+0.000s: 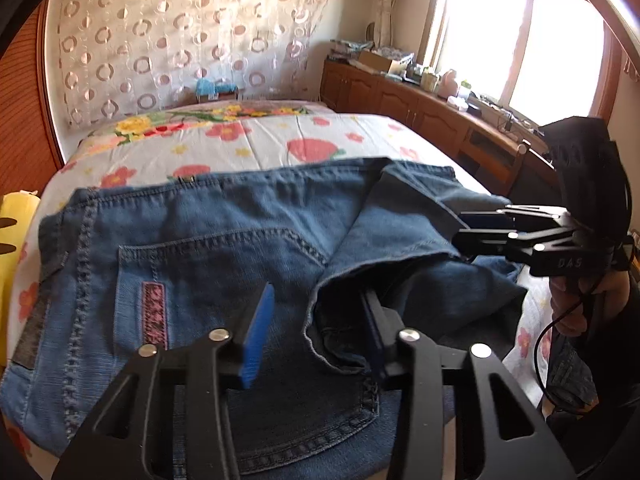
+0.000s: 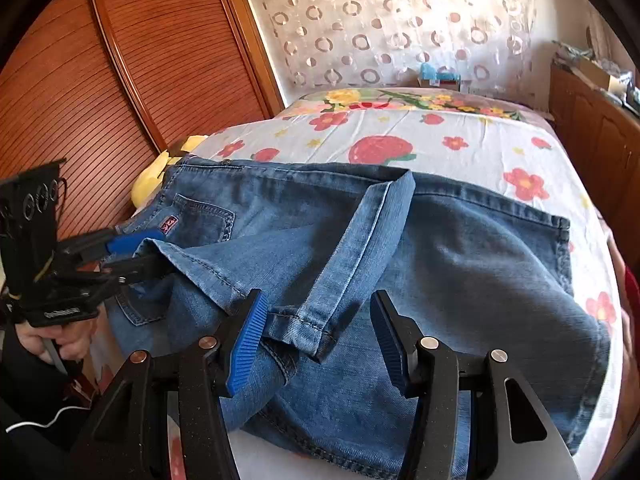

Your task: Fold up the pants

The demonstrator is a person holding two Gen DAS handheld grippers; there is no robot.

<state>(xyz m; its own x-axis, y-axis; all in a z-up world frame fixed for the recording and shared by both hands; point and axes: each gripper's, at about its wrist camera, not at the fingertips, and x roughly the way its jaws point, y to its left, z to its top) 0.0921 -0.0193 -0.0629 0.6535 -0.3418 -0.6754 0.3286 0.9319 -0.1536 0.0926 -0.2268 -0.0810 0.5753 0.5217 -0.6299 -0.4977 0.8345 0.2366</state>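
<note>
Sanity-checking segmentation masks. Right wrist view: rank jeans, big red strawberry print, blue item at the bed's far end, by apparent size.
1. jeans, filling most of the frame.
2. strawberry print on the bedsheet.
3. blue item, though it sits farthest away, so true size is unsure.

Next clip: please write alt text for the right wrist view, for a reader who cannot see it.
Blue denim jeans lie partly folded on a flower-print bedsheet; the open right gripper straddles a leg's hem. At left, the hand-held left gripper has its fingers around the fabric's edge, beside a wooden slatted wardrobe door.
</note>
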